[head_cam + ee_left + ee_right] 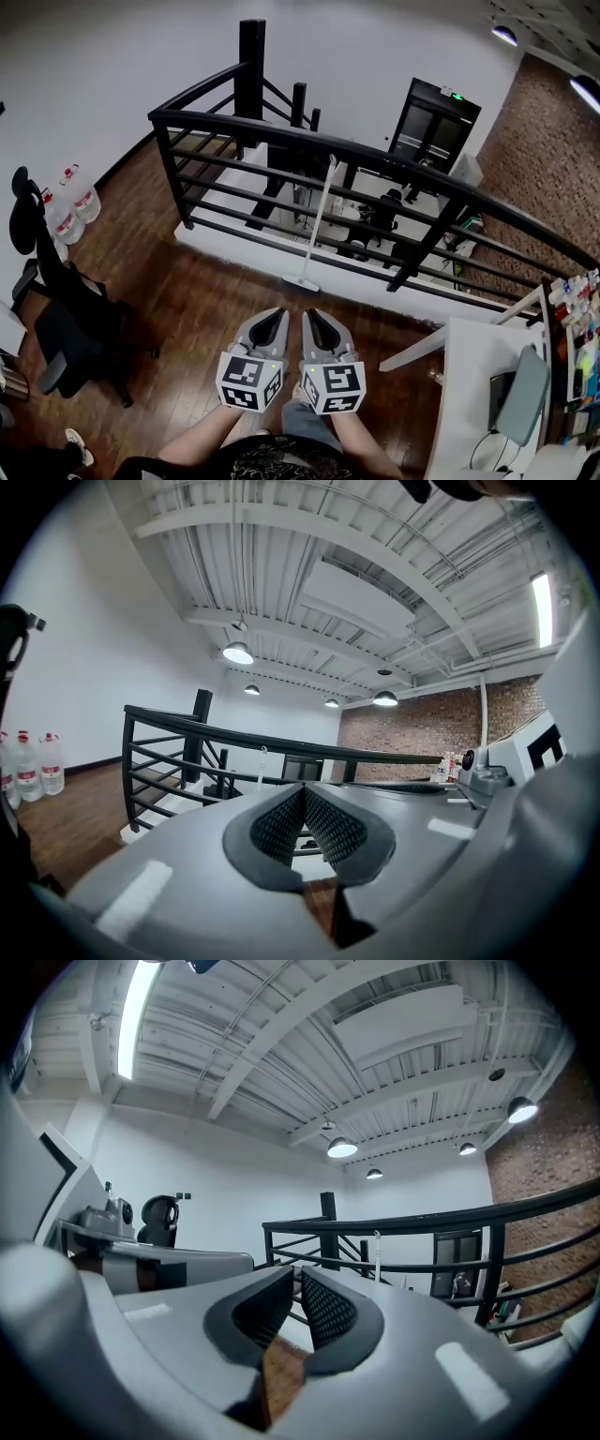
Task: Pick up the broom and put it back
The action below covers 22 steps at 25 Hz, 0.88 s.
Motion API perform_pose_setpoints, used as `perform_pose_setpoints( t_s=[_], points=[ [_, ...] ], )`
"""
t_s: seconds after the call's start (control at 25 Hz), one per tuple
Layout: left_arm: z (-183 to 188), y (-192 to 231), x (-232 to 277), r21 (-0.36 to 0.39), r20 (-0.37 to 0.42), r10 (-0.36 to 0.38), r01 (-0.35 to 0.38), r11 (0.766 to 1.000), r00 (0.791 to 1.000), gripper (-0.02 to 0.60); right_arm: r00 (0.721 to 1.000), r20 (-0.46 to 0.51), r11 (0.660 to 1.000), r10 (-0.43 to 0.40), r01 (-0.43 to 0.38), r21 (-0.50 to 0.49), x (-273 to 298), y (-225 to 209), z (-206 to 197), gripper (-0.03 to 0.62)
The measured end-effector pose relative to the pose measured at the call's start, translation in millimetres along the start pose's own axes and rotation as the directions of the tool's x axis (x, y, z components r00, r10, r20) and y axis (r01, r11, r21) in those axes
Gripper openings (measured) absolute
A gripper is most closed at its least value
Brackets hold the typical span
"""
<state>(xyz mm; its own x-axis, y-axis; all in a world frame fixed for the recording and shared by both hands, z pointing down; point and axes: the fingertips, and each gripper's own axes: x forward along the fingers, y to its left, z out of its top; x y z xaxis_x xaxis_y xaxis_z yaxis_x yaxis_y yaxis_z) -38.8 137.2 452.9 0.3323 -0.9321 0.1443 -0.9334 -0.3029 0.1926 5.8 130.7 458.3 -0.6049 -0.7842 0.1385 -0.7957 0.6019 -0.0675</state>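
Broom (317, 220) leans near-upright on the railing (394, 159), centre frame, dead ahead of left gripper (278, 316) and right gripper (310, 317). Both clenched, empty, equally near.

I count two grey plastic grippers with black-and-white marker cubes: the left gripper (278, 315) and the right gripper (310, 315). One white long-handled broom (319, 217) and one black metal railing (281, 131) are at the far edge of the brown wooden floor (206, 309). At the floor's left edge are one black wheeled office chair (66, 319) and at least two clear plastic water bottles (82, 202). One white desk (469, 366) is at its right edge. Overhead I make out four round pendant lamps (236, 652).
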Motion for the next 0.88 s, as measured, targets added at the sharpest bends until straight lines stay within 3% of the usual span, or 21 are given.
perform_pose_setpoints(
  t_s=[0.48, 0.88],
  points=[
    [40, 17, 150, 0.021, 0.011, 0.029, -0.029, 0.999, 1.0, 0.003, 0.998, 0.026, 0.998, 0.061, -0.061, -0.01, 108, -103, 38, 0.008],
    [48, 21, 216, 0.022, -0.01, 0.069, -0.069, 0.997, 0.998, 0.003, 0.996, 0.031, 0.996, 0.089, -0.09, 0.014, 152, -165, 48, 0.009]
  ],
)
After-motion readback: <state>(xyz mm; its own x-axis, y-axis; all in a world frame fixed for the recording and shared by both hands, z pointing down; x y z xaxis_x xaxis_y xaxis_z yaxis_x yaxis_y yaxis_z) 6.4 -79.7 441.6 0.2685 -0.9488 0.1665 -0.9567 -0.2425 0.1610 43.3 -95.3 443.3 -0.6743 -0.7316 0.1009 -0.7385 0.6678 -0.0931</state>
